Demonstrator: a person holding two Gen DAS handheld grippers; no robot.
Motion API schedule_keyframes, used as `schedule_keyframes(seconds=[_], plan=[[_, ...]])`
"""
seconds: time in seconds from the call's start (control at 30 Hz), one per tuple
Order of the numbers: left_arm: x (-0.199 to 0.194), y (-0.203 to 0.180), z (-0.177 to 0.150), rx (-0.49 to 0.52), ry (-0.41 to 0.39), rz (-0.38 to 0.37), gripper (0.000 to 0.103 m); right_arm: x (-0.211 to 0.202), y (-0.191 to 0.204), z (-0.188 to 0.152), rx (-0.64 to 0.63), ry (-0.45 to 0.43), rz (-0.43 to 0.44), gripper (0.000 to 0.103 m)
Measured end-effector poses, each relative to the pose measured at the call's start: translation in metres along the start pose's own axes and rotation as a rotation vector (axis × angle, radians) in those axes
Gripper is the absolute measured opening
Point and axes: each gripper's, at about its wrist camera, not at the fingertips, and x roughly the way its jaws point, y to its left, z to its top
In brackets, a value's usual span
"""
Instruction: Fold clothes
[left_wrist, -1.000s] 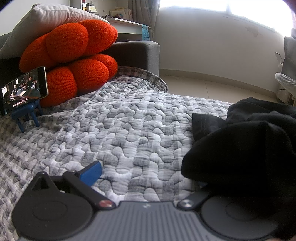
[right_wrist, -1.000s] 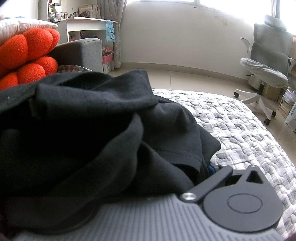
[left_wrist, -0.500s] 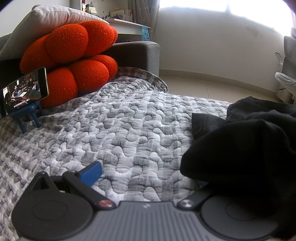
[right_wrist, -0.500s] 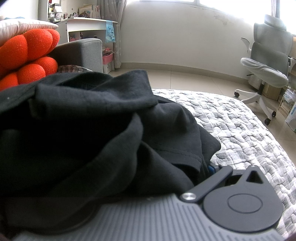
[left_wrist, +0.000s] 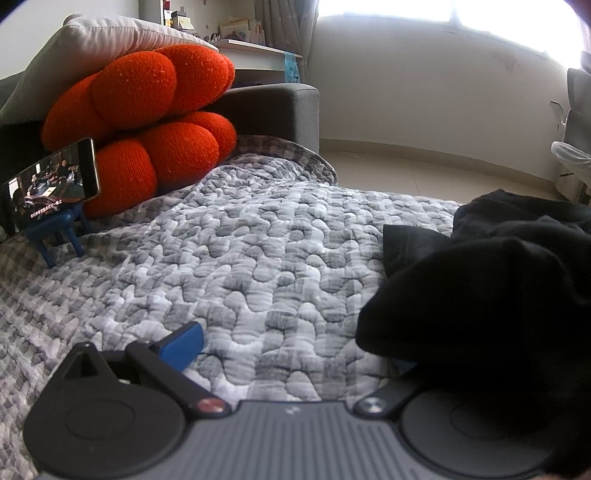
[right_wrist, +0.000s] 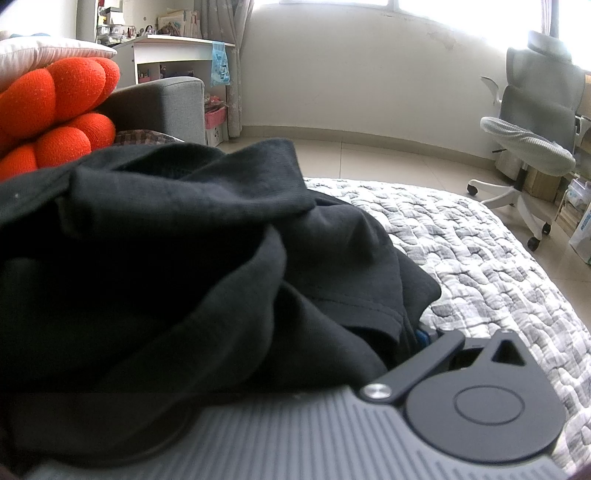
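Black garment (right_wrist: 192, 266) bunched on the quilted bed (left_wrist: 258, 258), draped over both tools. Left tool (left_wrist: 295, 354) spread apart; right tool (right_wrist: 406, 343) buried, can't tell. Find a hem, then spread flat.

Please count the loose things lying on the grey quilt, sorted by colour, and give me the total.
Black: 1, the crumpled black garment
Orange: 1, the orange knot cushion
Blue: 1, the small blue stand holding a phone
Off-white: 1, the pillow above the cushion
Total: 5, phone included, on the quilt
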Motion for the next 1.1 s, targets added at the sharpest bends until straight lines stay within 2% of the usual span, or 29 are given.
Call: schedule_keyframes(seconds=[1.1], plan=[[0.0027,0.0035,-0.0011,-0.027,0.002,-0.024,0.103,0.0005,0.0021,-0.0012,0.001,-0.004,-0.001,0.103]])
